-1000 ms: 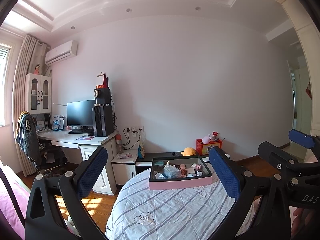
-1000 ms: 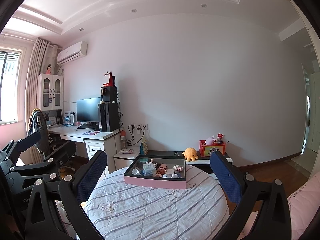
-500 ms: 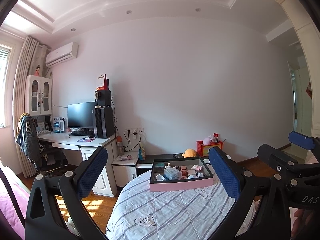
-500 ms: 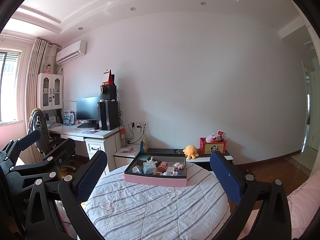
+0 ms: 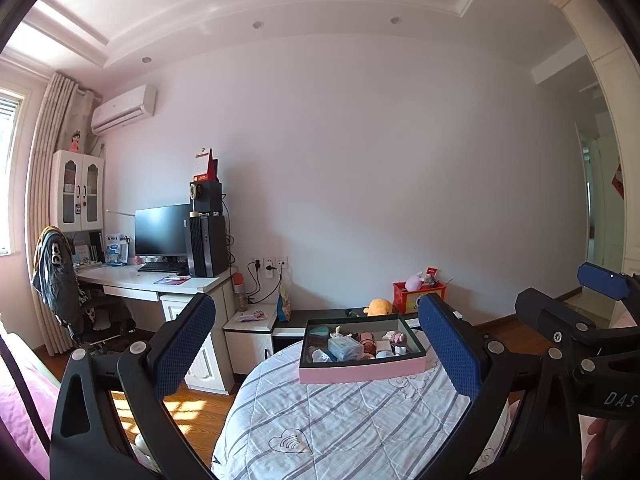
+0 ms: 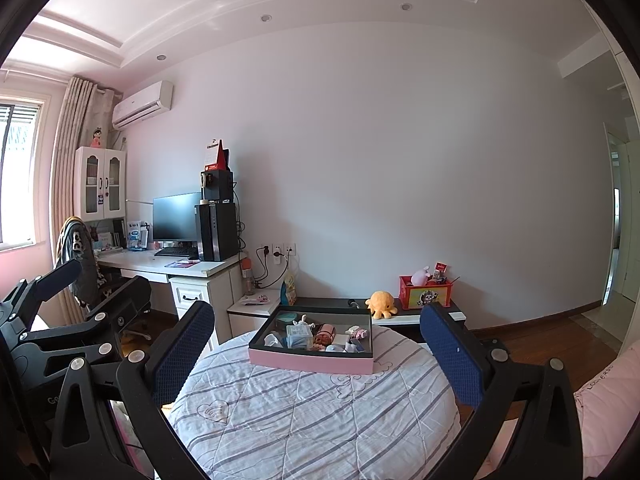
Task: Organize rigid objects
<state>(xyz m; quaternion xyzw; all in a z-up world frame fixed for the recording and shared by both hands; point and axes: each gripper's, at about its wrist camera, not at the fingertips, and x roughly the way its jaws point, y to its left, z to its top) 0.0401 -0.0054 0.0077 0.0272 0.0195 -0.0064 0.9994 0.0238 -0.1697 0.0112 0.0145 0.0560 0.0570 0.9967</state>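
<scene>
A: What is seen first, biggest thing?

B: A round bed [image 6: 312,420] w/ a striped grey-white quilt is seen at the bottom middle of both views. A small heart is stitched on it.

A: And by the wall?

B: A white desk [image 6: 168,266] is set on the left, w/ a black screen [image 6: 176,218] and a dark PC tower [image 6: 218,232] on it. A chair [image 5: 60,280] w/ a jacket hung on it is parked at the desk's left end.

A: Where is the box kept?

B: The box [image 6: 310,362] [image 5: 362,372], pink outside and black inside, is laid on the far part of the bed, approx. in the middle betw. the fingers. It is filled w/ small toys [image 6: 320,338] and bits; they are too small to be told apart.

A: Anything behind it?

B: An orange plush [image 6: 380,304] is sat on a low shelf behind the bed, beside a red crate [image 6: 426,292].

A: The tongs?

B: The left gripper [image 5: 316,352] is held wide open; nothing is gripped. The right gripper [image 6: 318,356] is also spread wide, w/ nothing held. Both are kept well apart from the box, above the near part of the bed. Each is seen at the edge of the other's view.
</scene>
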